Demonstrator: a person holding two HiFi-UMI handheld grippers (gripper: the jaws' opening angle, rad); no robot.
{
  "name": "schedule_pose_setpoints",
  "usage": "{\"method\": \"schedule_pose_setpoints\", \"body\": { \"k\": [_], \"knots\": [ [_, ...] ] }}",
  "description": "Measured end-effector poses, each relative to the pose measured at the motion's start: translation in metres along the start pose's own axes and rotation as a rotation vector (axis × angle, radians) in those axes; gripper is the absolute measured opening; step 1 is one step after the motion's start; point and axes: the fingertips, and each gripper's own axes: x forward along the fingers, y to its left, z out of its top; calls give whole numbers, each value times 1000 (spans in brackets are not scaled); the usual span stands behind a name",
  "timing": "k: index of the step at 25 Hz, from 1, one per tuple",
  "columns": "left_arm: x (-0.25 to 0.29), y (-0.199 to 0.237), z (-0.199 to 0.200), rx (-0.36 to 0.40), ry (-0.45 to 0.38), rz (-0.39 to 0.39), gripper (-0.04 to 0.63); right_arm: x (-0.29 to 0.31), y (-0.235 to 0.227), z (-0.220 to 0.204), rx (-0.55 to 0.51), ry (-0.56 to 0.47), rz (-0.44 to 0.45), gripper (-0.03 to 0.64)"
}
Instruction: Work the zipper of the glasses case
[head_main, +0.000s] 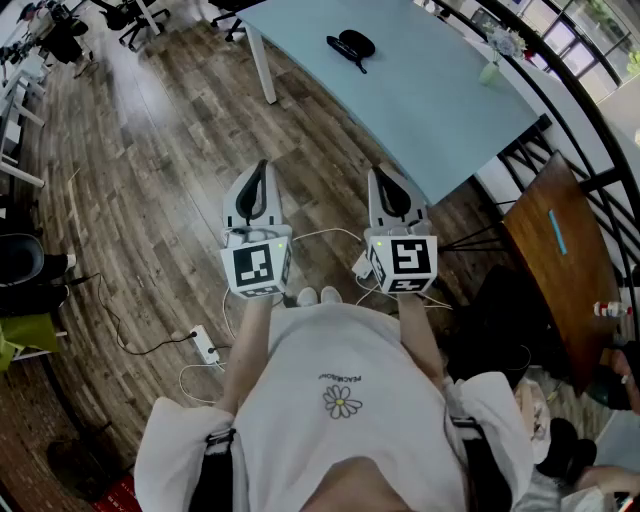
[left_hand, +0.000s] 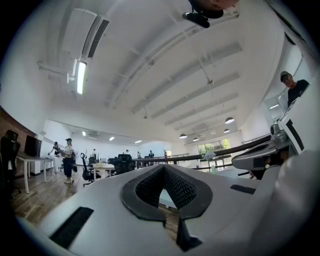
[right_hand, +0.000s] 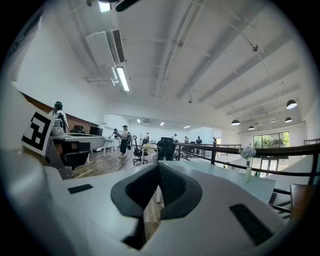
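Note:
A black glasses case (head_main: 351, 46) lies on the pale blue table (head_main: 420, 90) at the far end, well ahead of both grippers. My left gripper (head_main: 259, 171) is held over the wooden floor, short of the table, jaws shut with nothing between them. My right gripper (head_main: 384, 174) is beside it, near the table's near edge, also shut and empty. In the left gripper view the gripper (left_hand: 162, 167) points roughly level across the room. The right gripper (right_hand: 159, 165) in its own view faces the table top (right_hand: 220, 175). The case shows in neither gripper view.
A small vase with flowers (head_main: 497, 55) stands near the table's right edge, along a black railing (head_main: 560, 90). A brown wooden table (head_main: 555, 260) is at the right. A power strip and cables (head_main: 205, 343) lie on the floor by the person's feet. People and office chairs stand far back (right_hand: 122, 142).

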Motion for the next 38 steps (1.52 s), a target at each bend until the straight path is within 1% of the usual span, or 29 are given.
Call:
{"method": "schedule_pose_setpoints", "body": {
  "k": [5, 13, 16, 20, 25, 31, 35, 38],
  "knots": [
    [3, 4, 1, 6, 0, 4, 15, 7, 3, 1, -14, -1, 5, 8],
    [3, 2, 4, -14, -18, 7, 15, 7, -2, -5, 30, 1, 24, 8],
    [7, -3, 3, -14, -26, 10, 15, 4, -8, -13, 51, 3, 30, 8],
    [15, -13, 2, -36, -45, 14, 15, 5, -20, -28, 37, 25, 48, 8],
    [30, -12, -4, -36, -38, 12, 15, 17, -22, -41, 42, 50, 74, 8],
    [77, 1, -15, -49, -42, 5, 15, 54, -39, -50, 68, 57, 69, 8],
    [131, 13, -25, -63, -46, -24, 15, 103, -58, -49, 67, 45, 49, 8],
    [182, 30, -27, -72, -55, -53, 15, 148, -75, -41, 62, 33, 16, 8]
  ]
}}
